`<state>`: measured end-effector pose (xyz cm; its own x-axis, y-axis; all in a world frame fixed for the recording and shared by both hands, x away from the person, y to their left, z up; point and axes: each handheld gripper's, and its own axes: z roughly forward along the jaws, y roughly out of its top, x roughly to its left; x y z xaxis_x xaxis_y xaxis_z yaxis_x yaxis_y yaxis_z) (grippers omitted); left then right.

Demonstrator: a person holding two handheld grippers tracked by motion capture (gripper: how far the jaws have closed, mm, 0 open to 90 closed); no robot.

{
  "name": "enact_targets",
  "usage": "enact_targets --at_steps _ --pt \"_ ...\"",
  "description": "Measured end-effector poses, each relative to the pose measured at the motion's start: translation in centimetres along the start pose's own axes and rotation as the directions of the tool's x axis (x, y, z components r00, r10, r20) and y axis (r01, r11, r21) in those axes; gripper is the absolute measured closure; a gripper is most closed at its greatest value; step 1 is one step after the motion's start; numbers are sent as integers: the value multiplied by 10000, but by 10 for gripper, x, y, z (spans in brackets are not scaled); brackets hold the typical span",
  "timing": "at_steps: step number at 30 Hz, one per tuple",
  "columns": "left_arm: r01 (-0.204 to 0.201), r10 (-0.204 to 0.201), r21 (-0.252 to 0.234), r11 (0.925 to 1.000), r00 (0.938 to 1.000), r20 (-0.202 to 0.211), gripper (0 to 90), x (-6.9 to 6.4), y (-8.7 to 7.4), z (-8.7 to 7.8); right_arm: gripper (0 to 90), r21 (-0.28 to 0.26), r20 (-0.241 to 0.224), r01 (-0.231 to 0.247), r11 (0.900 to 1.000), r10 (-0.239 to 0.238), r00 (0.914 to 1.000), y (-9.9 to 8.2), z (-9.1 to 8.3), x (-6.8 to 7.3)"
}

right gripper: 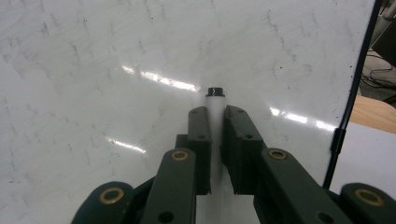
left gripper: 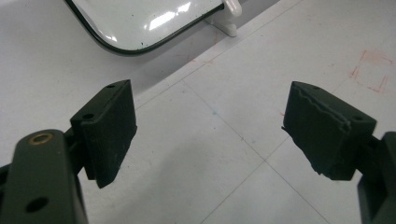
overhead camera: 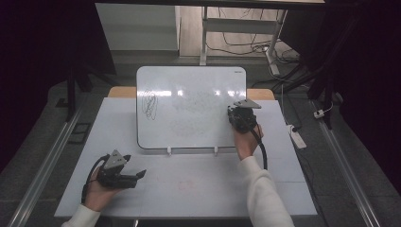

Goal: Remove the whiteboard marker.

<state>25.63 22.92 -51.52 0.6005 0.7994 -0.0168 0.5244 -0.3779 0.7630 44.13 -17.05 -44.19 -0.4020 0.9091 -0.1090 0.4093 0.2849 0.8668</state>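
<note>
Right gripper (right gripper: 215,119) is clamping a white marker (right gripper: 215,100), tip ahead against whiteboard (right gripper: 93,70); left gripper (left gripper: 208,126) is idling wide over the table (left gripper: 224,140).

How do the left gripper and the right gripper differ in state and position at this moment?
The left gripper is open with nothing between its jaws; the right gripper is shut on a white marker. The left hangs over the table; the right points at the whiteboard. Both have black jaws.

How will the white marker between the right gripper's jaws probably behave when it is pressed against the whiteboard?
The marker looks stiff, so it should not bend. Its smooth round body may slip or twist in the right gripper. The whiteboard, standing on small feet, might tip back if pushed hard.
</note>
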Motion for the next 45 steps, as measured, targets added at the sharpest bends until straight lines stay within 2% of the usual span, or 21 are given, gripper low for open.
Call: enact_targets --at_steps 3,9,13,19,23,25,26,27,28,29,31,34,35,36,37,39,42,45 --pt "20 -20 -19 10000 10000 -10 178 1 0 -1 808 -130 -27 40 9999 -40 10000 -1 -2 0" --pt "135 -135 -120 9998 9999 -11 179 2 0 -2 807 -786 -247 236 9966 -256 9994 -6 -15 -1" --pt "242 -242 -226 9995 9997 21 181 2 1 -3 807 -1448 -741 17 9895 -126 9972 -9 -31 -7" --pt "621 -594 -624 9961 9972 447 196 1 7 -4 807 -2040 -1463 -117 9789 -187 9891 -9 -50 -5" --pt "696 -637 -878 9937 9956 683 203 -2 18 -3 807 -2252 -1987 -250 9740 -208 9798 -11 -59 0" --pt "850 -744 -1065 9907 9922 1003 207 -5 26 -2 806 -2331 -2267 -320 9719 -223 9737 -12 -62 4" --pt "850 -744 -1065 9907 9922 1003 211 -5 26 -2 806 -2331 -2267 -320 9719 -223 9737 -12 -62 4" --pt "1050 -889 -1209 9871 9873 1317 216 -6 31 0 807 -2372 -2487 -301 9710 -307 9681 -13 -64 8" --pt "1050 -889 -1209 9871 9873 1317 222 -6 31 0 807 -2384 -2605 -298 9707 -344 9648 -13 -65 10" --pt "1181 -989 -1245 9852 9837 1503 224 -7 37 3 807 -2403 -2720 -307 9702 -370 9616 -14 -65 12" --pt "944 -776 -1193 9884 9874 1381 227 -10 46 5 806 -2423 -2941 -243 9699 -496 9545 -14 -67 16" --pt "761 -571 -1208 9897 9864 1539 229 -17 63 10 807 -2523 -3142 -106 9676 -716 9467 -13 -69 23" --pt "761 -571 -1208 9897 9864 1539 229 -17 63 10 807 -2556 -3237 -120 9667 -739 9433 -12 -70 25" --pt "489 -289 -1284 9905 9878 1531 230 -24 75 12 807 -2595 -3331 -129 9656 -770 9398 -11 -71 27" --pt "489 -289 -1284 9905 9878 1531 232 -24 75 12 806 -2608 -3415 -122 9653 -805 9364 -10 -72 29" --pt "385 -114 -1455 9886 9831 1828 237 -35 92 17 806 -2702 -3557 -72 9628 -929 9300 -9 -73 33" --pt "358 -55 -1425 9891 9782 2077 247 -43 103 25 807 -2817 -3797 -70 9595 -1048 9192 -7 -76 41" --pt "300 13 -1340 9905 9737 2277 260 -48 111 34 806 -2919 -4082 20 9565 -1265 9041 -5 -77 51"
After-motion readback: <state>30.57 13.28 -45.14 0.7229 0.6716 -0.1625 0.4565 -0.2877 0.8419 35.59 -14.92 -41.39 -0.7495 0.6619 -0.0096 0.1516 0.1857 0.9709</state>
